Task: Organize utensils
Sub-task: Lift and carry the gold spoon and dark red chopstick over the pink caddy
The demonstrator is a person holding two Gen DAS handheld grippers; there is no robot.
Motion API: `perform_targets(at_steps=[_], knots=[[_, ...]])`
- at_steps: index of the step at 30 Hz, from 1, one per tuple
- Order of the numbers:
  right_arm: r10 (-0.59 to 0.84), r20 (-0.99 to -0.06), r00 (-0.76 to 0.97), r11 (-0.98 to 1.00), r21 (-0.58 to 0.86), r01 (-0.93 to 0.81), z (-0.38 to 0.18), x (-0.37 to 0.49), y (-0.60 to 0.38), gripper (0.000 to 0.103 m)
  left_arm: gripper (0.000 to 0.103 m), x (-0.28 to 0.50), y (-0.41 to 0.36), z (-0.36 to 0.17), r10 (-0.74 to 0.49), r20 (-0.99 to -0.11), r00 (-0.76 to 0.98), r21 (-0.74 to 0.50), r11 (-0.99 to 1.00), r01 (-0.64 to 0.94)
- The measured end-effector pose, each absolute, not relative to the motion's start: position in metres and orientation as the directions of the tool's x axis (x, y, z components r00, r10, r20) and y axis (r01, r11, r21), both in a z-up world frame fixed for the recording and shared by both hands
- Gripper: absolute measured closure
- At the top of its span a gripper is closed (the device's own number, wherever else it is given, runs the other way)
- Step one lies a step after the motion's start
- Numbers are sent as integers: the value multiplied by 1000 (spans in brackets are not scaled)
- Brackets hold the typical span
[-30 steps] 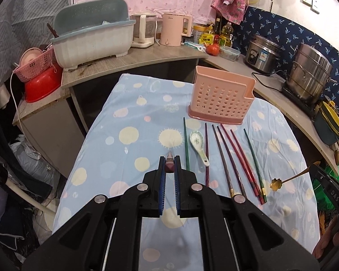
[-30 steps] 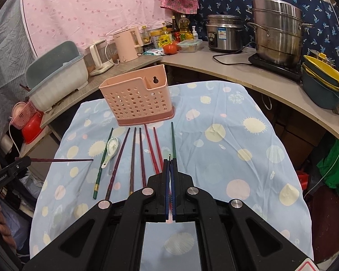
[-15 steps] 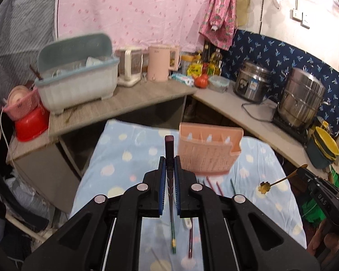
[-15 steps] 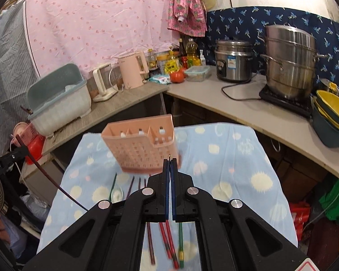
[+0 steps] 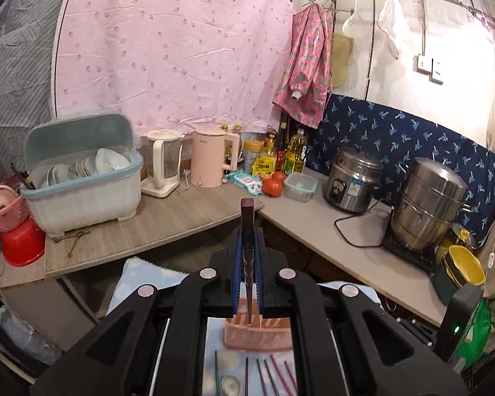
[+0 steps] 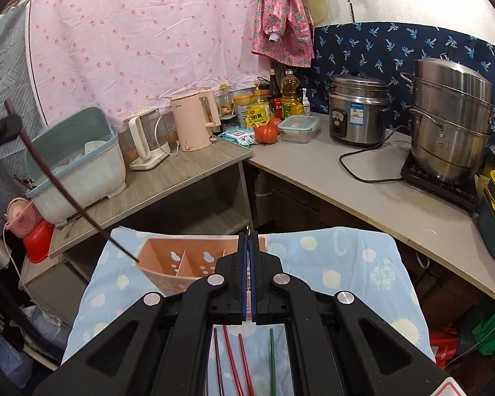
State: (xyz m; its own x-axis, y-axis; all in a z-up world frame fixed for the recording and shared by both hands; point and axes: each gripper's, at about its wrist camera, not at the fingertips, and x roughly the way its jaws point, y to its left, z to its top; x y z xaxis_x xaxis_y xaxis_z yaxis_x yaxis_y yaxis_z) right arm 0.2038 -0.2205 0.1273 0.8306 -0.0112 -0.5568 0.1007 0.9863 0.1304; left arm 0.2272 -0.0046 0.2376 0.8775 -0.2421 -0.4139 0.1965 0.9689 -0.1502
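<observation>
My left gripper is shut on a dark purple chopstick, whose butt end sticks up past the pads. In the right wrist view that chopstick slants down from the left gripper, and its tip is at the left rim of the pink perforated holder. The right gripper is shut just above the holder's back wall. Only a tiny metal tip of the thin gold spoon it holds shows above the pads. Red chopsticks and a green one lie on the cloth below.
The holder stands on a blue dotted cloth. Several chopsticks and a ceramic spoon lie in front of it. Behind, an L-shaped counter carries a dish rack, kettles, a rice cooker and a steamer pot.
Both grippers rose and moved toward the holder, and both views tipped upward. The purple chopstick went from level to slanting, tip down at the holder's left rim.
</observation>
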Motion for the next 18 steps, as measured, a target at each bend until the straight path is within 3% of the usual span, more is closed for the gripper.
perform_targets(at_steps=[3,11,18], knots=[[-19,-570,821,987,119,106,120,218,-220,102,96,246,-13,227,-222,-439,870,-138,974,179],[-2,-626,780,988,118,97,89,243,-219,101,96,297,-26,130,-130,-649,750,-39,990,138],[-20,-651,759,990,94,107,72,258,-218,101,96,304,-28,93,-110,-690,715,-18,991,135]])
